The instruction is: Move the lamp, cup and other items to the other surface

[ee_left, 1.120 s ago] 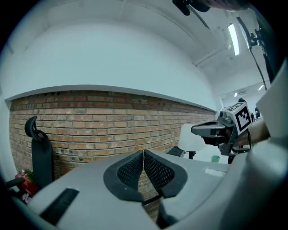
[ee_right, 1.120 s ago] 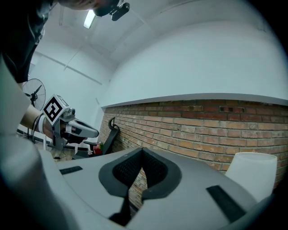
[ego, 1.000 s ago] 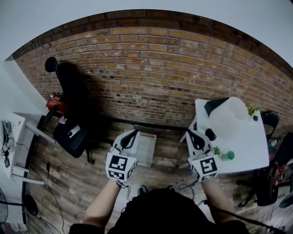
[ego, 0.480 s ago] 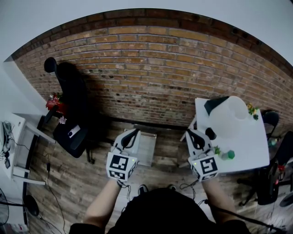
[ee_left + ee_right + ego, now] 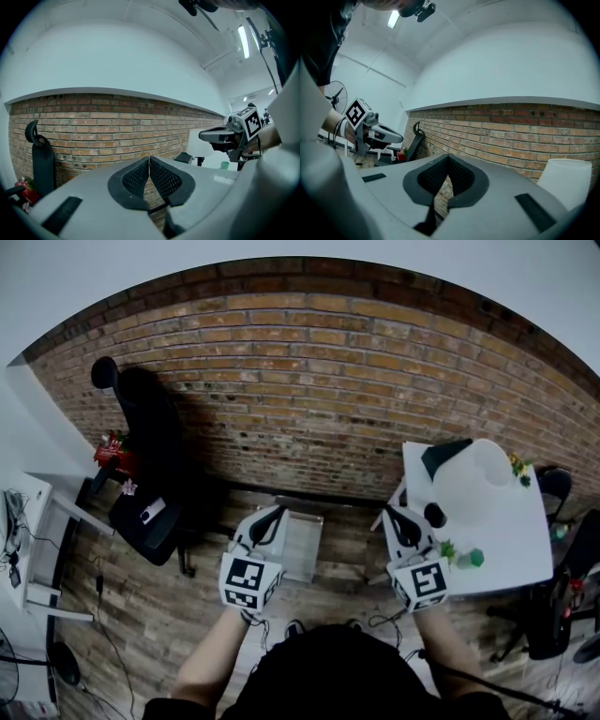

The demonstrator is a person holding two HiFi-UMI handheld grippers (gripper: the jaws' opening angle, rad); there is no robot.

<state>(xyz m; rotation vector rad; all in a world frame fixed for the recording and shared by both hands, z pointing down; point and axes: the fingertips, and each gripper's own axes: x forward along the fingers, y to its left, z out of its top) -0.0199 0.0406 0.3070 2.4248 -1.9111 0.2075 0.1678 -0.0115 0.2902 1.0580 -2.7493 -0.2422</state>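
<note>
A lamp with a white shade [image 5: 472, 480] and a dark base stands on the white table [image 5: 511, 554] at the right. A green cup [image 5: 476, 559], a small green plant [image 5: 445, 548] and a black object [image 5: 434, 515] sit near that table's left edge. My right gripper [image 5: 398, 514] hovers just left of the table, shut and empty. My left gripper [image 5: 273, 513] is held level over a small glass side table [image 5: 304, 549], also shut and empty. The left gripper view shows its pads [image 5: 161, 176] meeting, with the shade [image 5: 198, 143] and cup [image 5: 225, 164] beyond. In the right gripper view the pads [image 5: 461, 174] touch too.
A brick wall [image 5: 309, 399] runs across ahead. A black chair [image 5: 150, 479] stands at the left with red flowers [image 5: 112, 448] beside it. A white desk [image 5: 21, 540] is at the far left. Cables lie on the wooden floor [image 5: 141, 624]. Yellow flowers [image 5: 515, 468] sit at the table's far corner.
</note>
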